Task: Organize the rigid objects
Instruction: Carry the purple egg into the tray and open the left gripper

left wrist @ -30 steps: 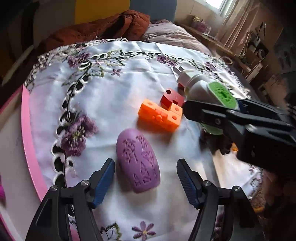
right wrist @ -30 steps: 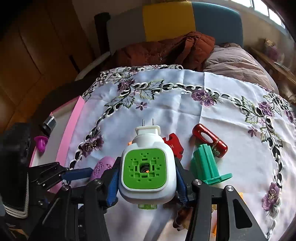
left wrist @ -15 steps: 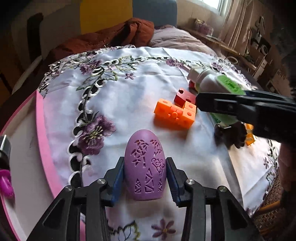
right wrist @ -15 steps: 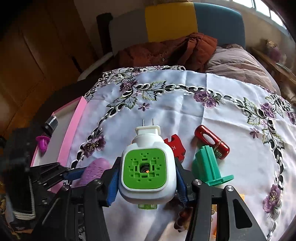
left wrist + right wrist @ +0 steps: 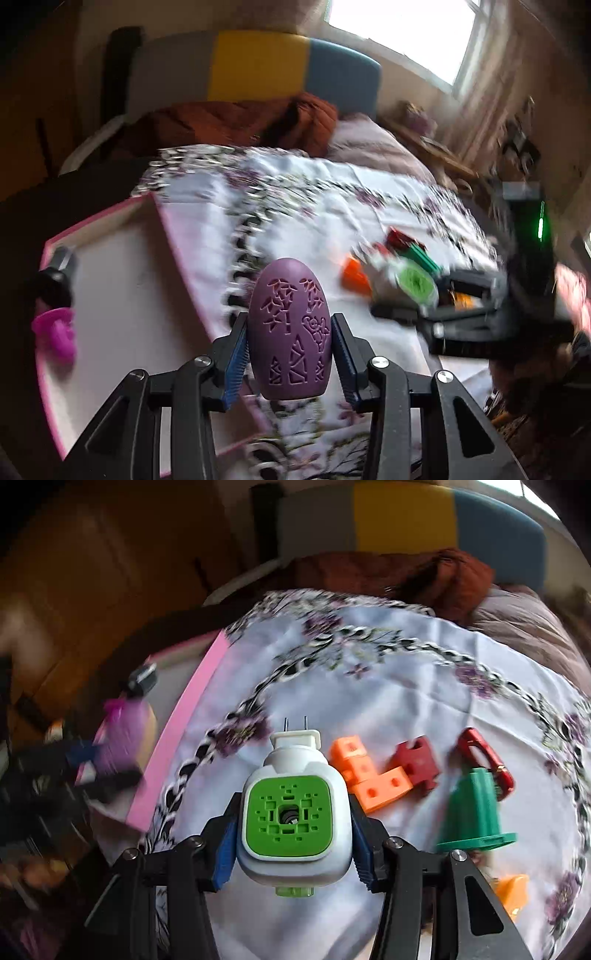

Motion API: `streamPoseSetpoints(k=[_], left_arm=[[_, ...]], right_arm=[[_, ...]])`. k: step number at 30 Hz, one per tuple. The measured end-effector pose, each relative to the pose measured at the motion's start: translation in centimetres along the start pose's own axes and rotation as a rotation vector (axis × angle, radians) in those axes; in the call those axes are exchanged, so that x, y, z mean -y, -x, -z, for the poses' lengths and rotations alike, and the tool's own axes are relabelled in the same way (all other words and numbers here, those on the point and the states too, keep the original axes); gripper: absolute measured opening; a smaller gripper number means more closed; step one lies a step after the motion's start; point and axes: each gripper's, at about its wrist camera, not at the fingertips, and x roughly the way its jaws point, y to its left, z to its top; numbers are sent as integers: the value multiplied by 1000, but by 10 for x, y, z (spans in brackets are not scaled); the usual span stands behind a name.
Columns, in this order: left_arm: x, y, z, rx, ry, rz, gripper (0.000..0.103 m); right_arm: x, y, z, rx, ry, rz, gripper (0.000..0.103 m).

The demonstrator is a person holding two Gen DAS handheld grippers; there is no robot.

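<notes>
My left gripper (image 5: 288,354) is shut on a purple egg-shaped piece (image 5: 289,328) with carved patterns and holds it above the edge of a pink-rimmed tray (image 5: 177,254). My right gripper (image 5: 293,834) is shut on a white plug-in device with a green face (image 5: 293,812) and holds it above the floral tablecloth (image 5: 388,686). On the cloth lie an orange block piece (image 5: 369,775), a dark red block (image 5: 417,764), a red clip (image 5: 484,753) and a green cone-shaped piece (image 5: 474,812). The left gripper shows blurred at the left of the right wrist view (image 5: 92,760).
The tray holds a magenta piece (image 5: 55,332) and a black cylinder (image 5: 55,277). A small orange piece (image 5: 511,890) lies near the cloth's front right. A brown jacket (image 5: 240,122) and a padded headboard (image 5: 258,66) are behind the table.
My left gripper closed on the purple piece, lifted it and swung left towards the pink tray. My right gripper keeps the plug-in device and has shifted a little left.
</notes>
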Motion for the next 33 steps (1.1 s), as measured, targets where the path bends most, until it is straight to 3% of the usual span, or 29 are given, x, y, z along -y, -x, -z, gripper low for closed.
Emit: streamPoseSetpoints(k=[7,9,14,25,33], left_arm=[[-87,4,-26,29,158,-102,43],[-115,-6,-35,22,193,-156,43],[-158,-36,-45,-43,256,-190,43],[-170,-77,-50,-106,206,-260,43],[-165,-55,-52,-45,193,-294,47]], right_arm=[[-23,-24,10,-93,108,38,52],[-26,-28,12,-113,135,77,52],[-30,-34,15,-140,160,91,52],[-26,-38,14,-140,139,88,52],[-23,-40,14,-144,135,125,52]])
